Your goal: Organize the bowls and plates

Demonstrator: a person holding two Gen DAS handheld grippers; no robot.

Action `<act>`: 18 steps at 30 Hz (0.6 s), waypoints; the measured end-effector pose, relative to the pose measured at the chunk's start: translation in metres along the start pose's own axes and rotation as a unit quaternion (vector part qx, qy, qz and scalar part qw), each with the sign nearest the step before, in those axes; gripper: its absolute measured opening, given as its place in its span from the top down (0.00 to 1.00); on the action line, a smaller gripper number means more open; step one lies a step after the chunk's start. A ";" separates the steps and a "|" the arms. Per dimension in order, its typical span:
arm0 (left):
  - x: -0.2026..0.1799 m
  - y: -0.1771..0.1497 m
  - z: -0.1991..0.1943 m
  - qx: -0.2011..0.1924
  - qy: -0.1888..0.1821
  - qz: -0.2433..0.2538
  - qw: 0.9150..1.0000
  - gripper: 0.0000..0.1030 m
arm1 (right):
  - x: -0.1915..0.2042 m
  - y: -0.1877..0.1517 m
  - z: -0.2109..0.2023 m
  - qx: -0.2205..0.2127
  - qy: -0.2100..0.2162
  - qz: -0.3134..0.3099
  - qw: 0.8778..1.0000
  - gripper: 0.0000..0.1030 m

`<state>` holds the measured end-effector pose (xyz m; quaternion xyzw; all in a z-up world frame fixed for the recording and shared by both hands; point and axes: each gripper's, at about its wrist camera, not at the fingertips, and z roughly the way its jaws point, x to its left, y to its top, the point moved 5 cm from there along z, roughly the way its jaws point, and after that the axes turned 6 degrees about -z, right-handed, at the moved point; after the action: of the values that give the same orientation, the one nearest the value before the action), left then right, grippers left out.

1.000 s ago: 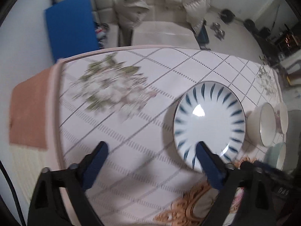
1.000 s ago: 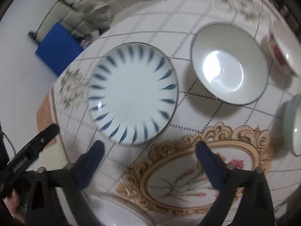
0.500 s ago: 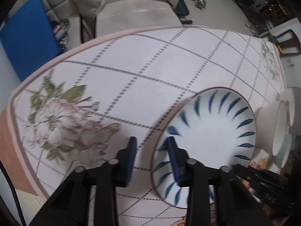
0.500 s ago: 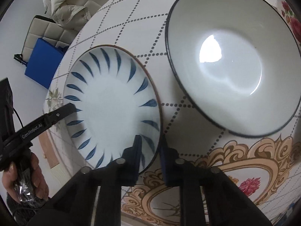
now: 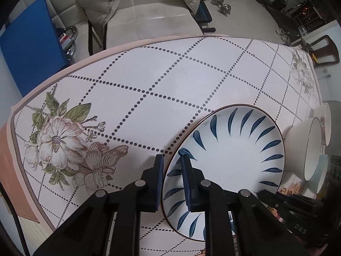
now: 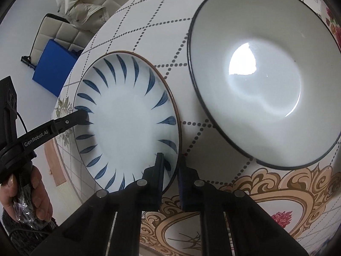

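A white plate with blue leaf strokes (image 5: 230, 166) lies on the table; it also shows in the right wrist view (image 6: 127, 123). My left gripper (image 5: 172, 160) is shut on the plate's left rim. My right gripper (image 6: 170, 160) is shut on the plate's opposite rim. The left gripper's finger shows in the right wrist view (image 6: 70, 121) on the far rim. A large white bowl with a dark rim (image 6: 264, 85) stands right beside the plate, also seen in the left wrist view (image 5: 307, 147).
The table has a floral, dotted-grid cloth (image 5: 149, 81). More bowls stand behind the large one: a white one (image 5: 326, 123) and a pale blue one (image 5: 321, 172). A flowered bowl (image 6: 334, 25) sits at the far right. A sofa (image 5: 145, 12) and blue board (image 5: 29, 49) lie beyond the table.
Both grippers came down from open above the table and closed on opposite rims of the blue-stroked plate. Over the last half second they stayed clamped, cameras slightly closer.
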<state>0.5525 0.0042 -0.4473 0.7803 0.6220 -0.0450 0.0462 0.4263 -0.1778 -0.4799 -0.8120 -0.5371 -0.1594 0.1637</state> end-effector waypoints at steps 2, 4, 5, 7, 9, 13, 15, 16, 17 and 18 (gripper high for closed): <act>0.001 -0.006 -0.002 -0.002 0.005 -0.003 1.000 0.87 | 0.001 -0.004 0.001 0.005 0.004 -0.007 1.000 0.88; 0.004 -0.014 -0.002 -0.001 0.006 -0.009 1.000 0.87 | 0.003 -0.009 0.002 0.009 0.002 -0.021 1.000 0.88; 0.007 -0.022 -0.003 -0.001 0.008 -0.011 1.000 0.87 | 0.005 -0.013 0.003 0.014 0.005 -0.028 0.999 0.88; 0.012 -0.040 -0.005 -0.001 0.010 -0.016 1.000 0.88 | 0.008 -0.023 0.006 0.028 0.007 -0.045 0.999 0.88; 0.018 -0.060 -0.006 0.002 0.008 -0.022 1.000 0.89 | 0.009 -0.032 0.008 0.041 0.011 -0.057 0.997 0.88; 0.031 -0.106 -0.003 0.015 -0.007 -0.045 0.999 0.89 | 0.007 -0.046 0.016 0.063 0.016 -0.085 0.994 0.89; 0.034 -0.115 -0.001 0.018 -0.016 -0.051 0.998 0.87 | 0.009 -0.045 0.018 0.068 0.024 -0.097 0.993 0.88; 0.035 -0.118 0.002 0.026 -0.027 -0.055 0.998 0.84 | 0.008 -0.043 0.019 0.071 0.035 -0.093 0.992 0.87; 0.036 -0.118 0.004 0.029 -0.038 -0.061 0.997 0.80 | 0.006 -0.041 0.021 0.074 0.042 -0.090 0.992 0.87; 0.037 -0.118 0.006 0.031 -0.042 -0.068 0.996 0.70 | 0.009 -0.037 0.026 0.080 0.049 -0.090 0.992 0.86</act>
<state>0.4455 0.0652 -0.4604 0.7346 0.6695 -0.1005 0.0449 0.3977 -0.1453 -0.4958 -0.7360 -0.6104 -0.1696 0.2388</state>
